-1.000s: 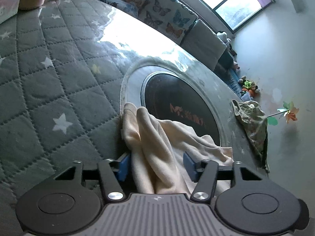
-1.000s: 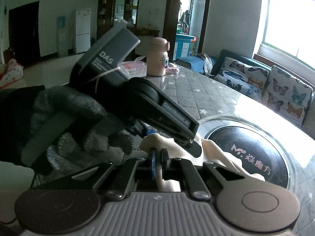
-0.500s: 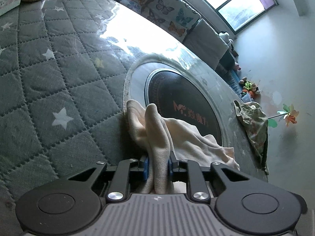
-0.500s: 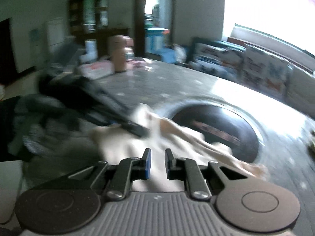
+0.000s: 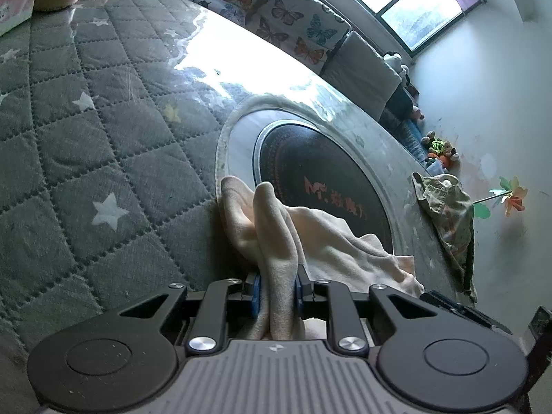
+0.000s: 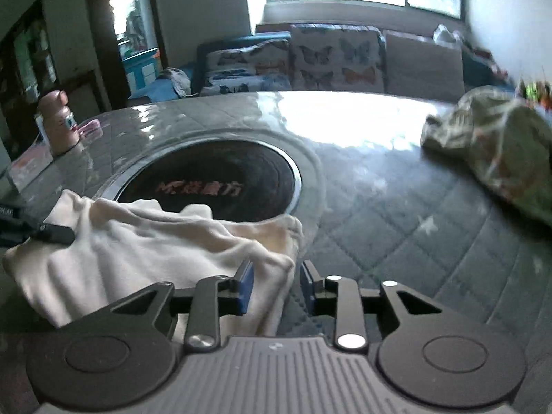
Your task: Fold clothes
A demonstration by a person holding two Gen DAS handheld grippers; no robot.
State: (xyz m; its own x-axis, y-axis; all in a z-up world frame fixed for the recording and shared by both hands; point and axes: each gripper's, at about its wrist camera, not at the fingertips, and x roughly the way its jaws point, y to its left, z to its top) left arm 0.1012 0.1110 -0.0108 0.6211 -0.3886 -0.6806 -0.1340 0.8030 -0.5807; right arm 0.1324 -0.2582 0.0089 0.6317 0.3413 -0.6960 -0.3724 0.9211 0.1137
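Matt cream cloth [image 5: 276, 241], glossy quilted cover [image 5: 103, 138]

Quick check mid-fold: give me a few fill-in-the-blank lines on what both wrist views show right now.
1. The left gripper is shut on the ____ garment.
2. The right gripper jaws are opening, with the garment's ____ between them.
3. The camouflage cloth lies ____ from the cream one.

Missing: cream; edge; apart
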